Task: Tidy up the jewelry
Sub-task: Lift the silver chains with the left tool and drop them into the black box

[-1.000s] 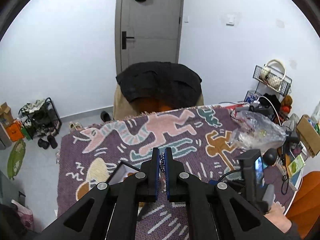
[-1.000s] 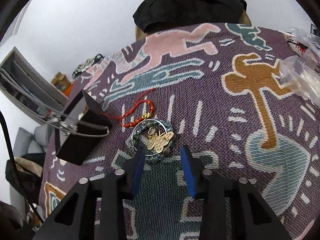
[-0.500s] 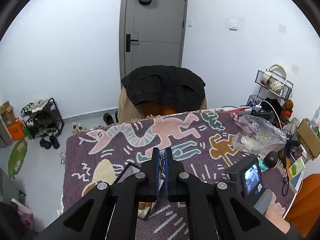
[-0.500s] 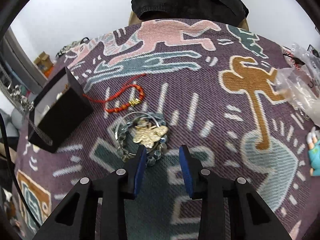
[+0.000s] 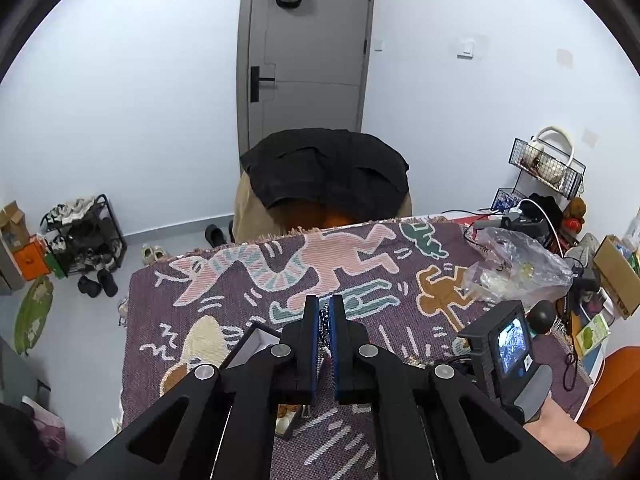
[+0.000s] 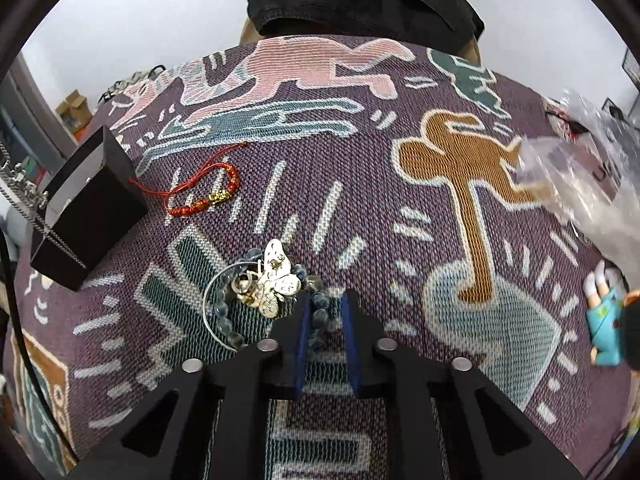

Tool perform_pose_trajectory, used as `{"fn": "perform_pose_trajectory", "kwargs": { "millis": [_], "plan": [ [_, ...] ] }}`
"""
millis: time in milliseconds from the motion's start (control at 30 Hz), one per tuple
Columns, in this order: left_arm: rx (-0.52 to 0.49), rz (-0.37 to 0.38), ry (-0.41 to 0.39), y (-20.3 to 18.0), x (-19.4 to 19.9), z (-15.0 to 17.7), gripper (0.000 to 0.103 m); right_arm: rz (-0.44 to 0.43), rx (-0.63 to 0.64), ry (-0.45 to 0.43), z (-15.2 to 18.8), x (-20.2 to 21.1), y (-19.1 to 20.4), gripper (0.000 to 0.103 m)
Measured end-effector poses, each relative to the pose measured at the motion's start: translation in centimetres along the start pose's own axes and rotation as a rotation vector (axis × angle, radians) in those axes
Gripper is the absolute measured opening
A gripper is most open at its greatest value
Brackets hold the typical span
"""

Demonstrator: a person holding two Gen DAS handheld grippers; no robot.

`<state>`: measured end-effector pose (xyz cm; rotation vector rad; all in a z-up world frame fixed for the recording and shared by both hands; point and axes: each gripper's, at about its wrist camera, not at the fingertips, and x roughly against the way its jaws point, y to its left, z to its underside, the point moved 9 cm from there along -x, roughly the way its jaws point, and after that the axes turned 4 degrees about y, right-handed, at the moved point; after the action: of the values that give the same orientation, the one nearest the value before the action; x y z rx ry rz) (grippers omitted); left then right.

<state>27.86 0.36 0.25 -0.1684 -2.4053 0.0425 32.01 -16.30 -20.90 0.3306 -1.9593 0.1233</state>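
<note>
My left gripper (image 5: 325, 300) is shut on a thin silver chain (image 5: 326, 320) and holds it above an open black box (image 5: 256, 348). In the right wrist view that chain (image 6: 20, 188) dangles over the black box (image 6: 96, 204). My right gripper (image 6: 326, 296) points down at a small pile of jewelry on the patterned rug. Its jaws are closing tight on one side of a dark bead bracelet (image 6: 224, 316), whose strand runs between the pads. A gold butterfly ornament (image 6: 276, 280) and a silver hoop (image 6: 208, 300) lie on the bracelet. A red string bracelet (image 6: 204, 200) lies farther back.
A crumpled clear plastic bag (image 6: 592, 184) sits at the rug's right side, with a small blue figurine (image 6: 608, 320) near it. A chair draped with black cloth (image 5: 328, 172) stands behind the table. Cables and boxes (image 5: 616, 272) crowd the right edge.
The right gripper has tipped down onto the jewelry pile and its jaws have narrowed around the bead strand. The left gripper still holds the chain.
</note>
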Motion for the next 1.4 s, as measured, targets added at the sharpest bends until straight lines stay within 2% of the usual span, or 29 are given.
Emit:
{"fn": "perform_pose_trajectory", "kwargs": {
  "millis": [100, 300, 667, 900, 1133, 1267, 1400],
  "plan": [
    [0.005, -0.005, -0.003, 0.5, 0.2, -0.1, 0.004, -0.046, -0.022, -0.001, -0.1, 0.3, -0.2, 0.010],
    [0.020, -0.009, -0.020, 1.2, 0.9, -0.9, 0.004, -0.134, -0.034, -0.083, -1.4, 3.8, 0.7, 0.010],
    [0.007, -0.040, -0.081, 1.7, 3.7, -3.6, 0.004, -0.172, 0.012, -0.220, -4.6, 10.9, 3.4, 0.010],
    [0.013, -0.063, -0.090, 2.8, 3.5, -4.2, 0.004, -0.197, 0.030, -0.269, -6.1, 13.8, 4.9, 0.010],
    [0.056, -0.055, -0.048, 4.7, 0.5, -3.0, 0.005, -0.218, 0.055, -0.293, -7.1, 15.2, 7.2, 0.010],
    [0.087, 0.004, 0.011, 5.3, -1.9, -1.3, 0.005, -0.242, 0.059, -0.293, -7.5, 15.0, 8.4, 0.010],
    [0.111, 0.025, 0.090, 5.8, -3.8, 0.6, 0.010, -0.268, 0.073, -0.289, -7.8, 14.4, 10.2, 0.010]
  ]
}}
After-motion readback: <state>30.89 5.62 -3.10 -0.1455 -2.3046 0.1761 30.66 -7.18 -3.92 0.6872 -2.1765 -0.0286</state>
